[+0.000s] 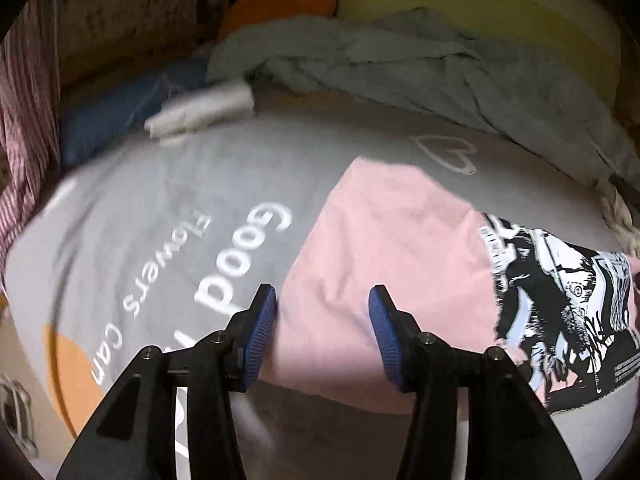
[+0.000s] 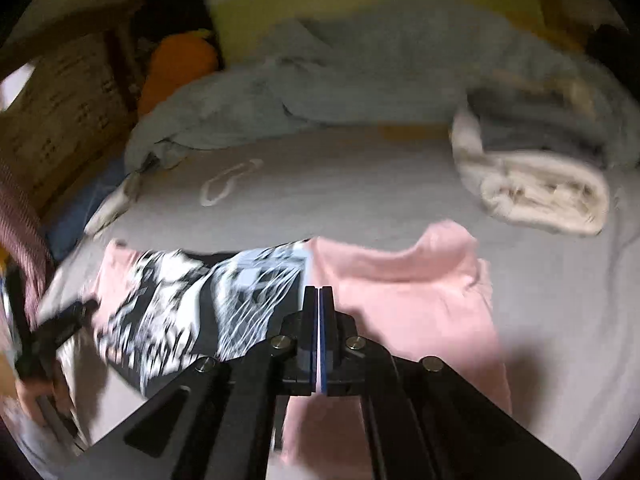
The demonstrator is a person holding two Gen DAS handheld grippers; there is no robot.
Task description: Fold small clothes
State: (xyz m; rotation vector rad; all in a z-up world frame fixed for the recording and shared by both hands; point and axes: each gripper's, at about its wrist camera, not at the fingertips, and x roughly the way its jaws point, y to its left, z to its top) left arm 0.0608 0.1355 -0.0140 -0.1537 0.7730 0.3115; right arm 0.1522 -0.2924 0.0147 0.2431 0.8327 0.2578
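My left gripper (image 1: pixel 322 300) hung with its blue pads (image 1: pixel 262 330) spread apart, holding nothing, just above the plain edge of a pink T-shirt (image 1: pixel 384 264). The shirt lay on a grey bedsheet (image 1: pixel 160 208) printed with white words to the left of those tongs; its black-and-white graphic panel (image 1: pixel 560 300) sat to their right. My right gripper (image 2: pixel 319 300) had its fingers pressed together above the shirt (image 2: pixel 420 300); I could not tell whether cloth was pinched between them. Beyond lay a rumpled blue-grey blanket (image 2: pixel 320 80).
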